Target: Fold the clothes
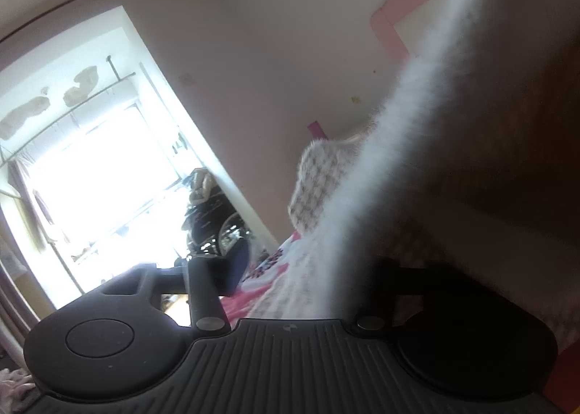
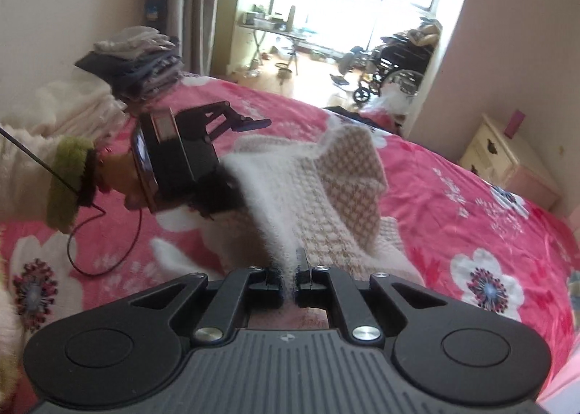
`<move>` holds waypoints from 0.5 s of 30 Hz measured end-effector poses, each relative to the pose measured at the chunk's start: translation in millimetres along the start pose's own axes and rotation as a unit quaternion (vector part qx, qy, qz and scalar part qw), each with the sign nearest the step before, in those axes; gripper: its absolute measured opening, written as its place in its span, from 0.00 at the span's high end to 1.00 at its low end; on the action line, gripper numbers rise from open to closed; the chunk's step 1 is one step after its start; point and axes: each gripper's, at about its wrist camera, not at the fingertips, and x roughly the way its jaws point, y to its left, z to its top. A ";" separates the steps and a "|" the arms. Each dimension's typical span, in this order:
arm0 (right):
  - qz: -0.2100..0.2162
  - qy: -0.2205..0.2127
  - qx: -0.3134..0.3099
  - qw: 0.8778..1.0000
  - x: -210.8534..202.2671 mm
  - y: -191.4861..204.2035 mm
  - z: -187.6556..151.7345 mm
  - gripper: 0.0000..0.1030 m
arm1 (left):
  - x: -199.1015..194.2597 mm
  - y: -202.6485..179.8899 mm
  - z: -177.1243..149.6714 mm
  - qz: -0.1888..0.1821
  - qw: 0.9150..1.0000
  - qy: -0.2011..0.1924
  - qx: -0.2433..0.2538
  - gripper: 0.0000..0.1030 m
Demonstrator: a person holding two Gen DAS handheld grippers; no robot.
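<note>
Now checked garment (image 2: 340,174) edge between right hand-held gripper (image 2: 289,280) fingers.

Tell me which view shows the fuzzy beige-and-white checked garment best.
The right wrist view: the fuzzy beige-and-white checked garment is spread above the pink floral bedspread, its edge pinched in the right gripper. The left wrist view shows only a blurred close fold covering the left gripper's right side.
</note>
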 end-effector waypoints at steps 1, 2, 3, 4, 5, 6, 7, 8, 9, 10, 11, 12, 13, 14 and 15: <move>-0.006 0.002 0.006 1.000 4.9 0.0 -3.1 0.93 | 0.6 3.6 0.2 -0.008 1.000 -0.001 -0.011 0.76; -0.011 0.004 0.011 1.000 9.7 0.0 -6.1 0.93 | 1.3 7.2 0.4 -0.015 1.000 -0.003 -0.021 0.86; -0.017 0.006 0.017 1.000 14.6 0.0 -9.2 0.90 | 1.1 12.4 1.0 -0.018 0.999 -0.003 -0.037 0.88; -0.023 0.008 0.023 0.999 19.5 0.0 -12.3 0.87 | 0.4 18.6 2.0 -0.017 0.998 -0.004 -0.056 0.89; -0.028 0.010 0.028 0.999 24.3 0.0 -15.4 0.85 | -1.0 24.6 3.9 -0.015 0.997 -0.004 -0.075 0.90; -0.034 0.012 0.034 0.999 29.2 0.0 -18.4 0.77 | -3.1 29.9 6.4 -0.014 0.996 -0.004 -0.093 0.90; -0.040 0.014 0.039 0.998 34.1 0.0 -21.5 0.71 | -5.1 34.8 8.7 -0.013 0.994 -0.006 -0.110 0.91; -0.045 0.016 0.045 0.998 38.9 0.0 -24.6 0.69 | -7.1 39.5 11.8 -0.011 0.992 -0.007 -0.125 0.91; -0.050 0.016 0.052 0.997 44.0 0.5 -27.4 0.66 | -8.9 44.0 15.5 -0.009 0.990 -0.009 -0.138 0.91; -0.054 0.016 0.063 0.996 49.6 1.6 -29.9 0.66 | -10.8 48.5 19.1 -0.006 0.989 -0.010 -0.151 0.92; -0.057 0.015 0.073 0.996 55.2 2.8 -32.4 0.65 | -13.3 51.3 22.2 -0.004 0.987 -0.011 -0.162 0.92; -0.063 0.013 0.083 0.994 60.5 3.9 -35.2 0.63 | -16.4 53.0 25.0 -0.002 0.985 -0.011 -0.172 0.92; -0.073 0.012 0.091 0.993 65.4 4.9 -38.5 0.62 | -19.4 54.7 27.9 0.000 0.983 -0.011 -0.182 0.92; -0.079 0.012 0.099 0.992 70.1 6.2 -41.4 0.60 | -23.4 55.0 30.1 0.002 0.982 -0.011 -0.190 0.92; -0.080 0.017 0.106 0.991 74.2 7.7 -43.8 0.58 | -26.6 55.1 33.0 0.003 0.981 -0.013 -0.196 0.92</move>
